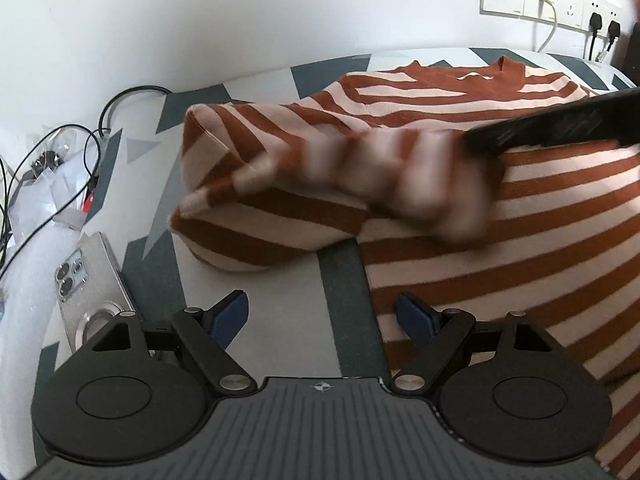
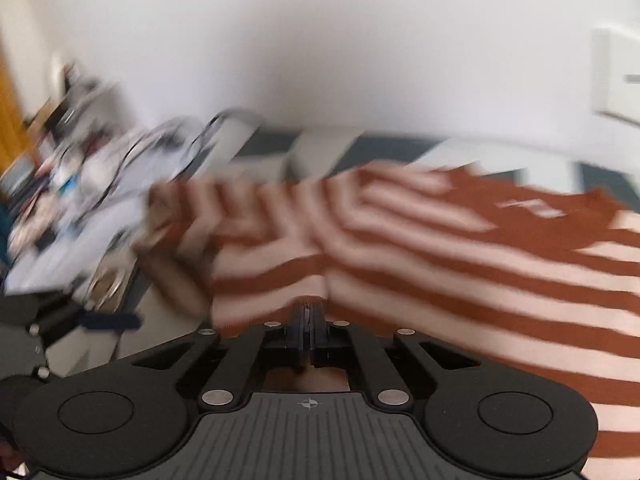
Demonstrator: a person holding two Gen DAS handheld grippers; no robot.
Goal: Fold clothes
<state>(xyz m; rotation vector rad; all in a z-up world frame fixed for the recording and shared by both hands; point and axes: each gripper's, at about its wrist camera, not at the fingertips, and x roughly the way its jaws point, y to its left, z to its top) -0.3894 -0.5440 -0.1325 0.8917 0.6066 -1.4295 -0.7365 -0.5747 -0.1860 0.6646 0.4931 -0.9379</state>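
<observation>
Striped sweater (image 1: 500,216), rust and pale pink, lies spread over a surface covered in a grey and dark teal geometric pattern (image 1: 280,280); whether that surface is a bed or a bench cannot be told. Nearest the left camera, the left gripper (image 1: 322,314) hovers with its blue-padded fingers (image 1: 230,314) wide apart and nothing between them, one pad over bare patterned cover just beside the sweater's hem and the other over the hem's striped edge. Beyond the hem, a sleeve (image 1: 280,184) is lifted off the sweater's body and folded across it, its middle smeared by motion blur. The right gripper (image 1: 556,122) reaches in from the sweater's far right side as a dark bar, its tip meeting the blurred sleeve cloth. In the right wrist view the right gripper (image 2: 307,312) has its fingers pressed together, pinching a fold of the striped fabric that drapes up and away from them. Farther along the sweater, the rust collar (image 1: 496,72) lies toward the white wall. To the left of the sweater, off the patterned cover, a phone (image 1: 86,292) in a clear case rests camera side up, with black cables (image 1: 80,152) and plastic bags beyond it. On the wall past the collar, wall sockets (image 1: 560,0) hold several plugs.
</observation>
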